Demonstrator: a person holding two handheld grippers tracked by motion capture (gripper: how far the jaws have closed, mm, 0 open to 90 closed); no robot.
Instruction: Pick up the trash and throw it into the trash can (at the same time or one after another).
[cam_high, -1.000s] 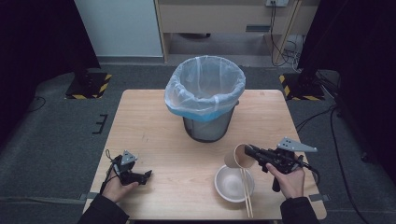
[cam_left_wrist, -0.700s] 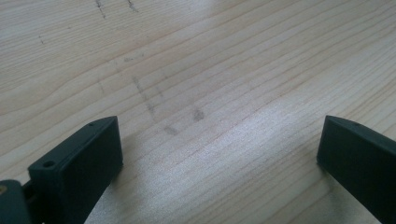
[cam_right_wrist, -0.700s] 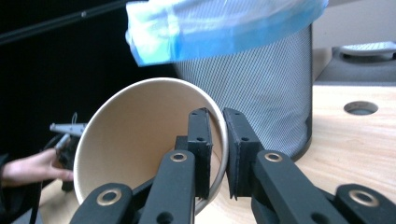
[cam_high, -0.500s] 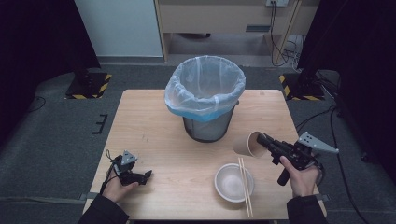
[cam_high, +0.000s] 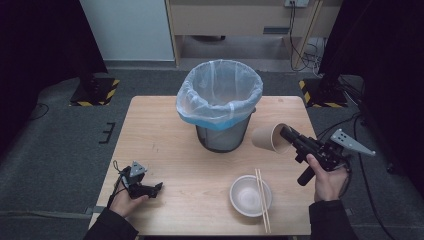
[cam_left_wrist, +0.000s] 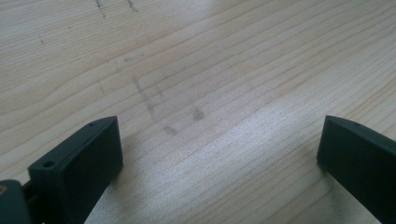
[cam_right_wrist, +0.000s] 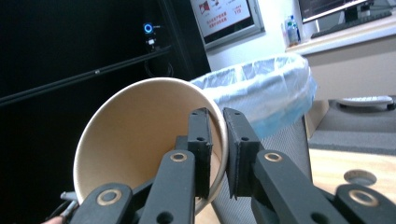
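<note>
- Right gripper (cam_right_wrist: 217, 140): 2 black jaws pinched onto the rim wall of the tan paper cup (cam_right_wrist: 140, 140), 1 jaw inside the cup, 1 outside; the grip looks firm.
- In the high view the right gripper (cam_high: 286, 134) holds the tan paper cup (cam_high: 267, 138) lifted off the table, tipped on its side with the mouth facing the gripper, just right of the bin and below its rim.
- Left gripper (cam_left_wrist: 219, 154): jaws wide apart with nothing between them, low over bare wood; in the high view the left gripper (cam_high: 150, 189) sits at the near left corner, well apart from everything else.
- Black mesh waste bin with a clear-blue plastic liner (cam_high: 220, 100) stands mid-table towards the far side, mouth open.
- White round bowl (cam_high: 250, 195) sits near the front edge, with 2 pale wooden chopsticks (cam_high: 262, 200) lying across its right side.
- Light wooden table (cam_high: 165, 130) carries all of it.
- Step in hand, as I judge it: carry the cup over the bin and drop it.
- To do it well: keep the pinch tight while lifting above the liner edge, bring the cup over the centre of the opening, then part the jaws; avoid snagging the liner or nudging the bin.
- Risk: a 1-wall rim grip can let the cup swing or slip.
</note>
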